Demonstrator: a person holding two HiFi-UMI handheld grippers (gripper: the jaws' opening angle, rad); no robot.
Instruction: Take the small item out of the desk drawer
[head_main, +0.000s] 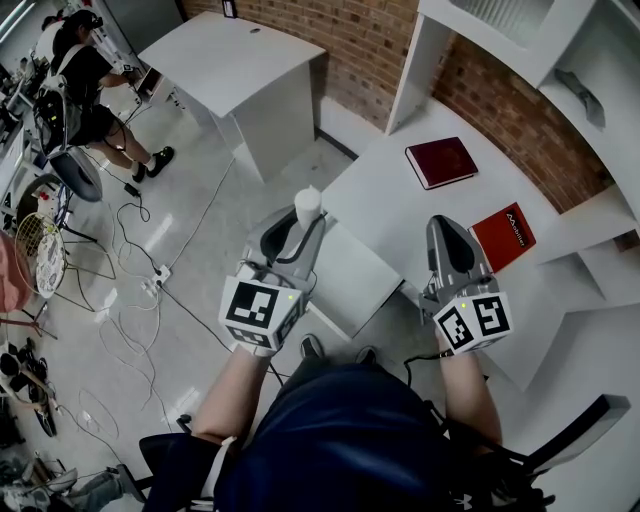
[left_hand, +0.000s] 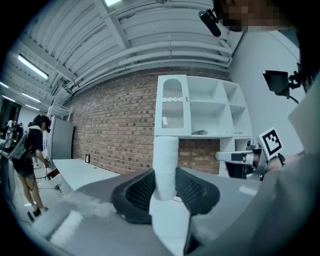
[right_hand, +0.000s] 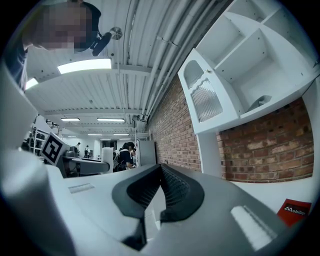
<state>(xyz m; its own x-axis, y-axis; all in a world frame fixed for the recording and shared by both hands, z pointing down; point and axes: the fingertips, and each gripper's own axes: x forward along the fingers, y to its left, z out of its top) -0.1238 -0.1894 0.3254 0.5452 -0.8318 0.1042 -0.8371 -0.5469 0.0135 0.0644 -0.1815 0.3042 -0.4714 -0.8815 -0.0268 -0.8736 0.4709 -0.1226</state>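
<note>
**White cylinder (head_main: 307, 205) clamped in your left gripper (head_main: 300, 228)**

Your left forearm reaches forward with its gripper about level. Its jaws pinch the upright cylinder, held just off the white desk's (head_main: 400, 205) near edge. Your right gripper (head_main: 443, 232) sits level alongside, jaws pressed together on nothing.

This looks like a lab set up in an industrial hall. It has a bare red brick wall (head_main: 370, 40), a ribbed white ceiling (right_hand: 165, 40) with strip lights (right_hand: 85, 65), a plain white worktop (head_main: 400, 200) and white open shelf unit (left_hand: 200, 105). Loose cables (head_main: 130, 300) trail over the grey floor (head_main: 200, 200), and a person (head_main: 90, 80) stands at a second white desk (head_main: 225, 60).
</note>
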